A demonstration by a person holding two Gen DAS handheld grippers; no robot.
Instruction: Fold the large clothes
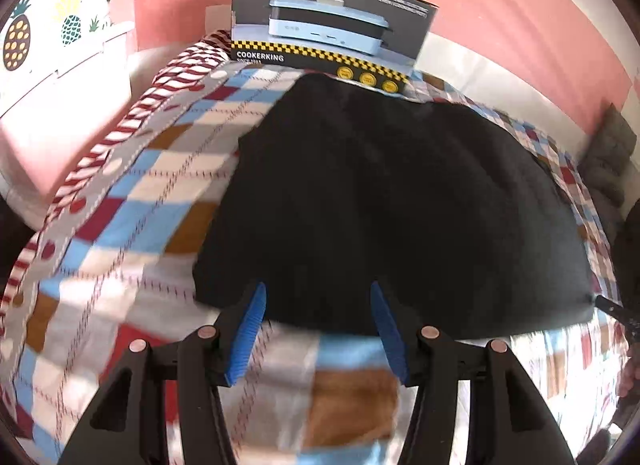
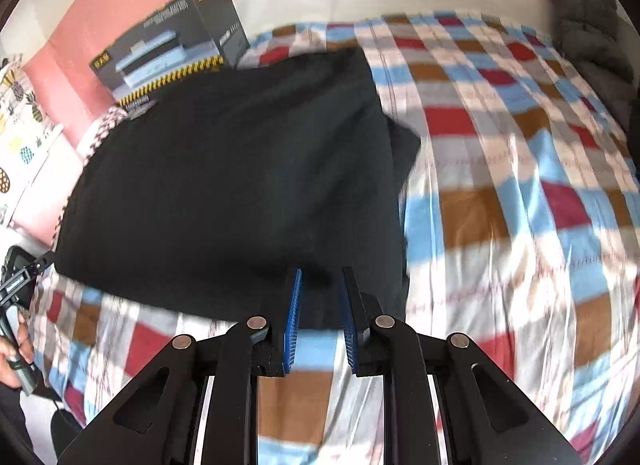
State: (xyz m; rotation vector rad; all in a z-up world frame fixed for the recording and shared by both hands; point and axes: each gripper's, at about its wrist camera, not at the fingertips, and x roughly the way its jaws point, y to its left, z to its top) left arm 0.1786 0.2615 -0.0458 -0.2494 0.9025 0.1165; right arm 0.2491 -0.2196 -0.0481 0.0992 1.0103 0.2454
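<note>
Garment: black garment (image 1: 384, 201) is lying on the bed, on the checked bedcover (image 1: 132, 233); it is showing as a compact, roughly rectangular block, which I am reading as already folded at least once
Garment edges: near edge is running fairly straight across both views; on the right side a lower layer (image 2: 406, 145) is sticking out past the top layer, so the stack is not sitting quite square
Left claw: left claw (image 1: 318, 329) is hanging above the near edge with its blue pads (image 1: 250, 329) well apart; nothing is sitting between them
Right claw: right claw (image 2: 320, 317) is hovering over the near right part of the garment; its pads (image 2: 294, 317) are standing a little apart, narrower than the left pair, and no cloth is being pinched as far as the blurred view is showing
Surroundings: appliance box (image 1: 332, 29) is standing at the far end of the bed, just behind the garment; a dark grey padded item (image 2: 588, 9) is lying at the far right corner, well apart
Done so far: judging by the tidy block shape, the main folds are looking complete
Left to do: possibly one more fold or a tidying of the protruding right layer; I cannot tell from these views whether sleeves are tucked inside
</note>
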